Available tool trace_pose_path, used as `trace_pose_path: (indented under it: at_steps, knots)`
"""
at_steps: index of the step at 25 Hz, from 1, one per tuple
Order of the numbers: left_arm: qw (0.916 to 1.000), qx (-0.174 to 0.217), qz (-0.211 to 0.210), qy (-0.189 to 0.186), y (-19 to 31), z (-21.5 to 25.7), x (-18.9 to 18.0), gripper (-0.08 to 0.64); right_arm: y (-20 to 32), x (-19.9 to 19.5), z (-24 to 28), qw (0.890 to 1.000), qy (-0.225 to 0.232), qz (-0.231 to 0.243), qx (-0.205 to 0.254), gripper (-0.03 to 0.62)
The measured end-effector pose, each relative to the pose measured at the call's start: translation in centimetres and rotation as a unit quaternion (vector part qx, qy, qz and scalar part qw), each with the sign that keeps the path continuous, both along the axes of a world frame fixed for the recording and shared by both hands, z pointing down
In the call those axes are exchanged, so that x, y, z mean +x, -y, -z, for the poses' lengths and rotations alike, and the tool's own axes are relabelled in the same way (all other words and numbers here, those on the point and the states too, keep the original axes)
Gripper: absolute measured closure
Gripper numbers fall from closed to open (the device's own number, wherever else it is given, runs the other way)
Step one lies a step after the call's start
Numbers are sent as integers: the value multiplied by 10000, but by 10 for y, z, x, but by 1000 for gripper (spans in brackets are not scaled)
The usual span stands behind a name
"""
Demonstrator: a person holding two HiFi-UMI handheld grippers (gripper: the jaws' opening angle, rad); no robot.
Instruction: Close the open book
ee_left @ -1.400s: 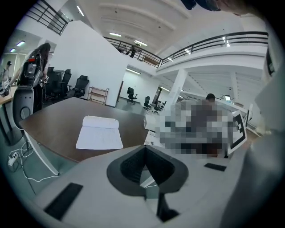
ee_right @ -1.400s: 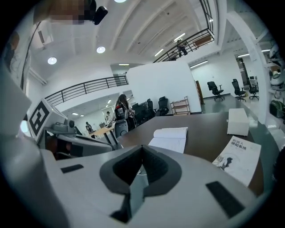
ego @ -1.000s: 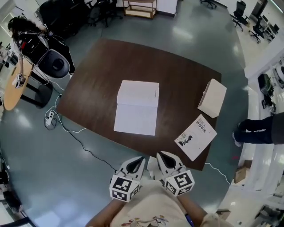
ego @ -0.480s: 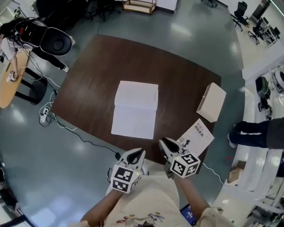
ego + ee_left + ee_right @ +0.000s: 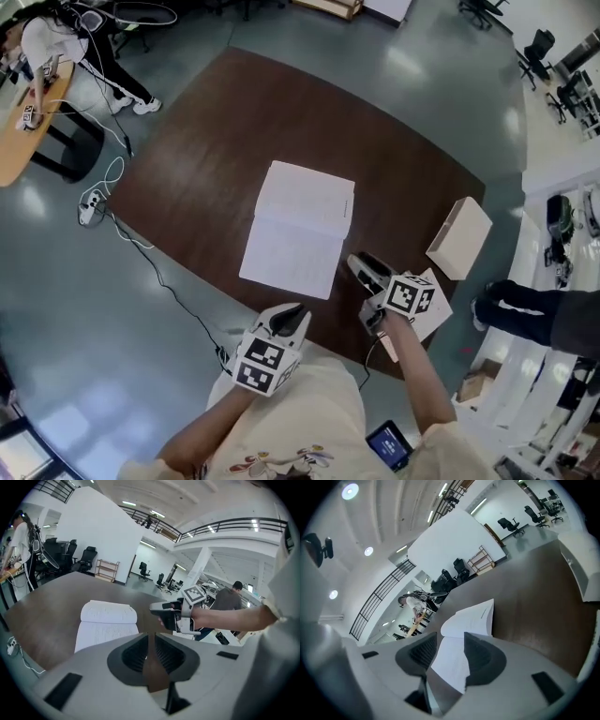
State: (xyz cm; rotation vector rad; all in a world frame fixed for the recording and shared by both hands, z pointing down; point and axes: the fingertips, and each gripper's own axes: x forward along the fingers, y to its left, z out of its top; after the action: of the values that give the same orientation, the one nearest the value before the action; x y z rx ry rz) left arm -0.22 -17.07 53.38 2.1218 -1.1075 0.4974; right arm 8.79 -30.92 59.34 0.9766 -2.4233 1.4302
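Open book (image 5: 300,230): centre of desk (image 5: 206,141), pages up.
Right hand-held gripper (image 5: 364,267): released, jaws just opening, gripping nothing; beside the book's near-right corner.
Left hand-held gripper (image 5: 292,315): clenched, empty; beyond desk's near edge.

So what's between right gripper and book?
Only bare table before the open book, per head view; the right gripper has just been opening, jaws empty.
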Motion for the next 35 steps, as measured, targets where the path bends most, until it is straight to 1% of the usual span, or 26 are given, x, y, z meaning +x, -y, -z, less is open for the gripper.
trace_pose_path:
  at_steps: [7, 11, 17, 20, 24, 29, 33, 35]
  knots:
    - [9998, -197, 100, 16, 20, -11, -9, 526, 65, -9, -44, 9989, -12, 136, -456, 387]
    - [9994, -293, 171, 5, 30, -21, -12, 526, 94, -9, -75, 9977, -186, 148, -638, 386]
    - [9975, -538, 447, 65, 53, -44, -12, 526, 114, -12, -103, 9951, -229, 111, -953, 386]
    - [9957, -728, 581, 4, 62, -52, -13, 526, 117, -13, -112, 9935, -217, 56, -1120, 387]
    - [9936, -932, 644, -4, 70, -64, -13, 526, 125, -16, -121, 9912, -90, 37, -1323, 387]
    - [9926, -1019, 663, -50, 76, -73, -9, 526, 134, -19, -135, 9866, 102, 15, -1627, 387]
    - [9924, -1021, 686, -94, 79, -75, -7, 526, 139, -19, -148, 9789, 371, -82, -2006, 390]
    - [9923, -1034, 679, -104, 77, -76, -6, 526, 140, -16, -152, 9730, 576, -157, -2230, 421]
